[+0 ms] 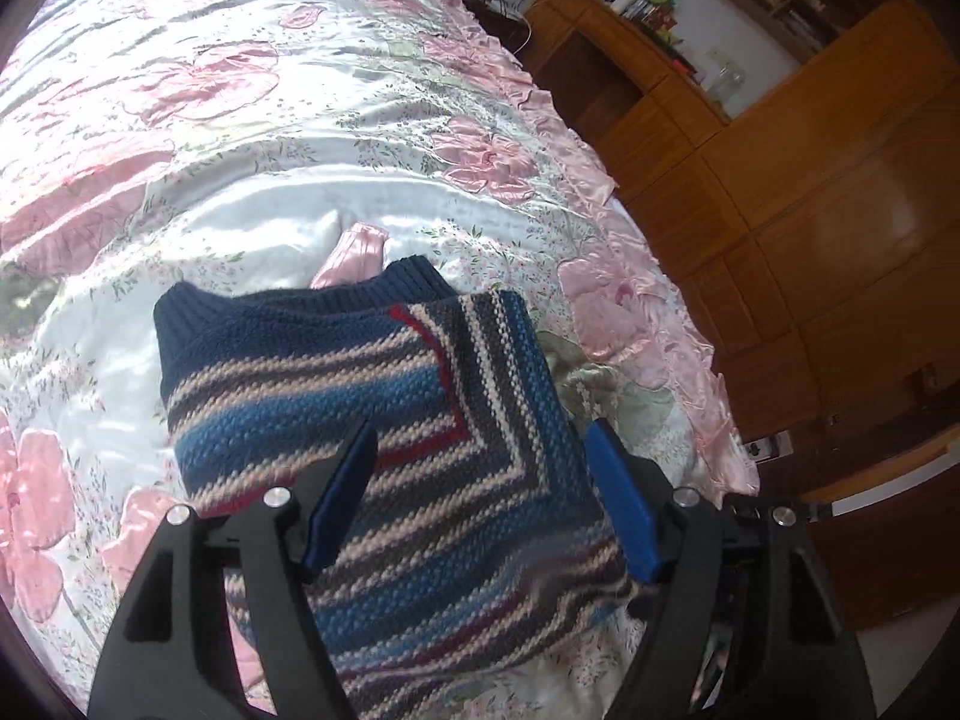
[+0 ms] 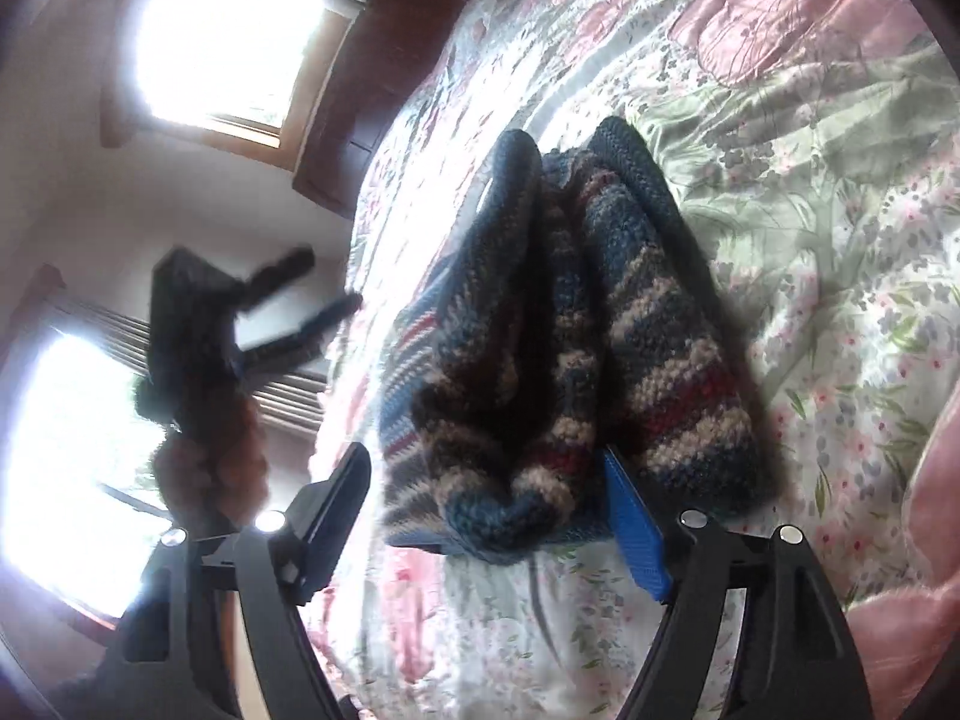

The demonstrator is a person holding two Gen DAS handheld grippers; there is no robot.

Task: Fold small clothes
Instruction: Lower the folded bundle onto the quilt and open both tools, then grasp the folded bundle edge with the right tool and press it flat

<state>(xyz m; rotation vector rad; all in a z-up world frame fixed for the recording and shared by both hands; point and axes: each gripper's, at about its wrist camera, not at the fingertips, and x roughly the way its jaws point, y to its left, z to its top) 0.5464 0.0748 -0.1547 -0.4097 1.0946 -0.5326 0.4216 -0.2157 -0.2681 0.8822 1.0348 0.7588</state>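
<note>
The striped knit sweater lies folded into a thick bundle on the flowered bedspread, directly ahead of and beneath the left gripper, whose fingers are spread wide and grasp nothing; the right gripper is likewise released, the bundle's near edge sitting between its fingers; the left gripper also shows well off to its left in the right wrist view; the bulky layers look springy, so I judge the fold may slump open on the slippery satin, or a fingertip may snag the coarse knit.
</note>
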